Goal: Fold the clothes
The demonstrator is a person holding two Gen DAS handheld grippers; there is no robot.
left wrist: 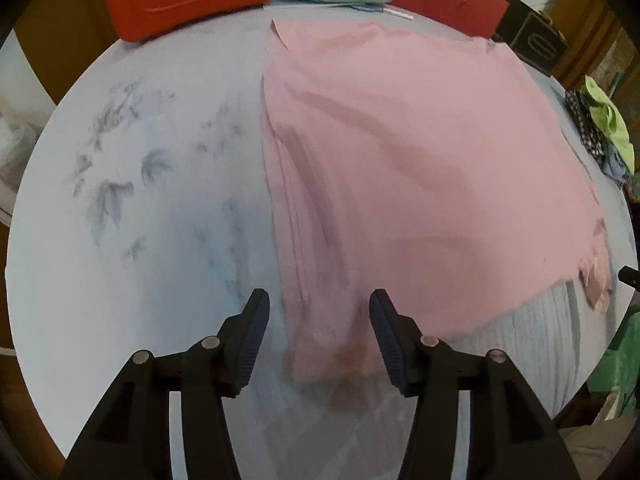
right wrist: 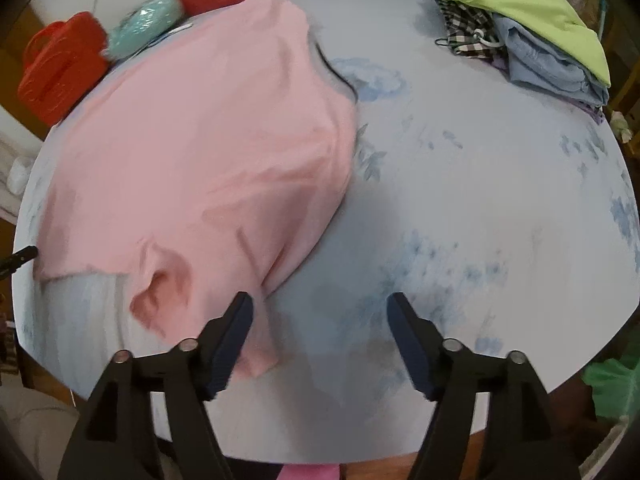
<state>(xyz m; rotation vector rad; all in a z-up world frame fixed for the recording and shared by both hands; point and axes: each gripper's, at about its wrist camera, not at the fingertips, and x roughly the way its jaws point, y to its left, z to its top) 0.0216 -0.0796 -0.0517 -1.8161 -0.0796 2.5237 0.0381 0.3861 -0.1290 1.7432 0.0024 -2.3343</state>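
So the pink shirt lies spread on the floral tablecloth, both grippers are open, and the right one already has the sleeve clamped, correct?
Not quite. The right gripper has clamped nothing: the right wrist view shows its jaws wide apart beside the pink shirt. The left gripper is open too, and the shirt does lie spread on the floral tablecloth.

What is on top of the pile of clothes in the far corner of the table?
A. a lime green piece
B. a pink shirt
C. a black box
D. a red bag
A: in the right wrist view, a lime green garment lies on top of the pile, over a light blue garment and a checkered cloth, apart from the pink shirt that is spread on the table.
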